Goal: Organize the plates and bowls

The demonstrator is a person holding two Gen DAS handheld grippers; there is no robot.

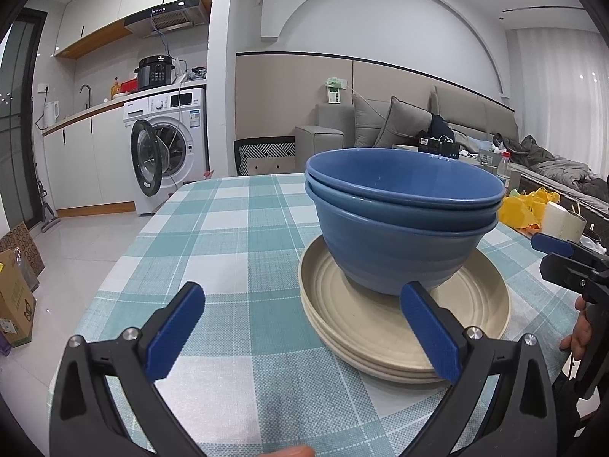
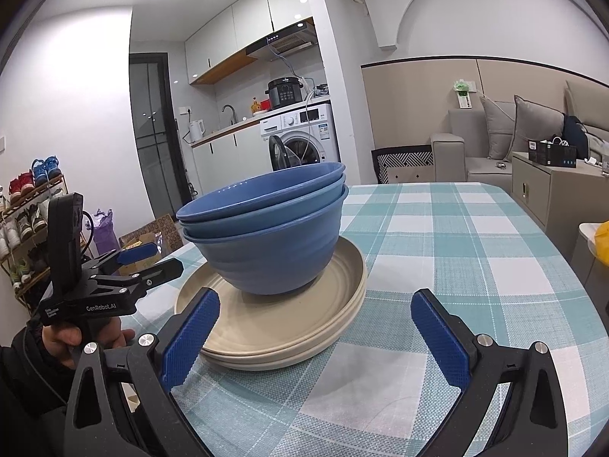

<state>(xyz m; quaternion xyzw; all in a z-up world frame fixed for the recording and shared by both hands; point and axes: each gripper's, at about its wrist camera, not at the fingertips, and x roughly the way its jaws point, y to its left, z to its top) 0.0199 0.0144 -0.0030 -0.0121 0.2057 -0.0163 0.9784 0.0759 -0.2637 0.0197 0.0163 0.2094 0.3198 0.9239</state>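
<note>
From the left wrist, three blue bowls [image 1: 403,205] are seen nested on the beige plates [image 1: 403,316] at about two o'clock on the checked table [image 1: 236,228], and the left gripper [image 1: 300,331] is held wide apart, empty, its right finger just before the plate rim. From the right wrist, the same stack is found at eleven o'clock, the right gripper [image 2: 316,339] likewise spread and empty. The stacking is judged done, or nearly so; nothing loose is seen.
</note>
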